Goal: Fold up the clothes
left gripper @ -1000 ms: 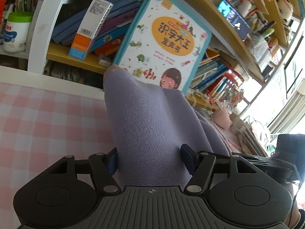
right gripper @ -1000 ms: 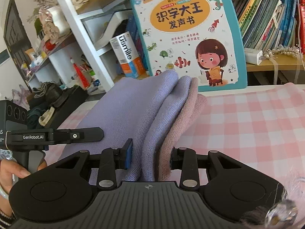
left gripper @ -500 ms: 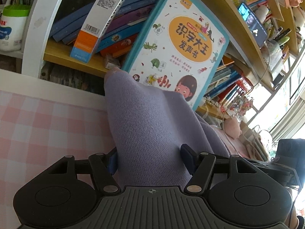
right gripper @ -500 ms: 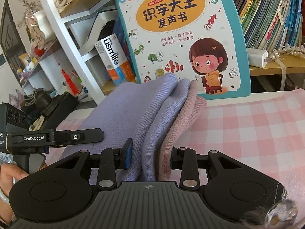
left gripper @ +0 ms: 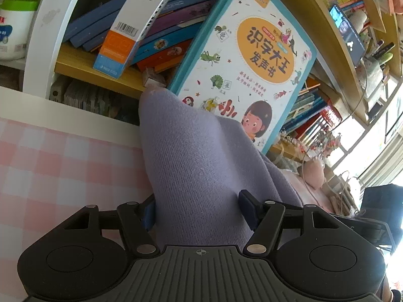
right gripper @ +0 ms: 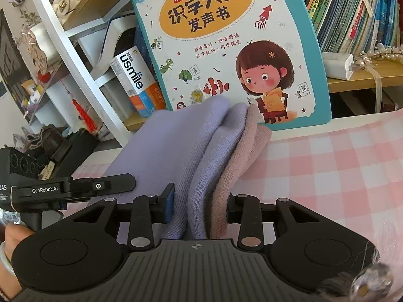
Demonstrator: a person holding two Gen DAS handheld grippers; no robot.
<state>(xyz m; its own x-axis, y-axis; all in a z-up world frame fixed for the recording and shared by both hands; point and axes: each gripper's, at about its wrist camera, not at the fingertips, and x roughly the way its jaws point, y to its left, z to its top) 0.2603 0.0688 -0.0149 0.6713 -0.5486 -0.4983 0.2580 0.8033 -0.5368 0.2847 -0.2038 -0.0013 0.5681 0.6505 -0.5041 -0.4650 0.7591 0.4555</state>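
Both the left gripper [left gripper: 199, 211] and right gripper [right gripper: 200, 202] clamp the lilac garment [left gripper: 191, 166]; shelf [left gripper: 83, 63] holds books.

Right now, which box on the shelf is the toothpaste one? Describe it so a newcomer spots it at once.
Start at the big picture book with the cartoon girl, propped against the wooden shelf behind the pink checked tablecloth. In the right wrist view, the box leans just left of it. It is the only tall white carton there, with "usmile" printed along its side and an orange and blue base.
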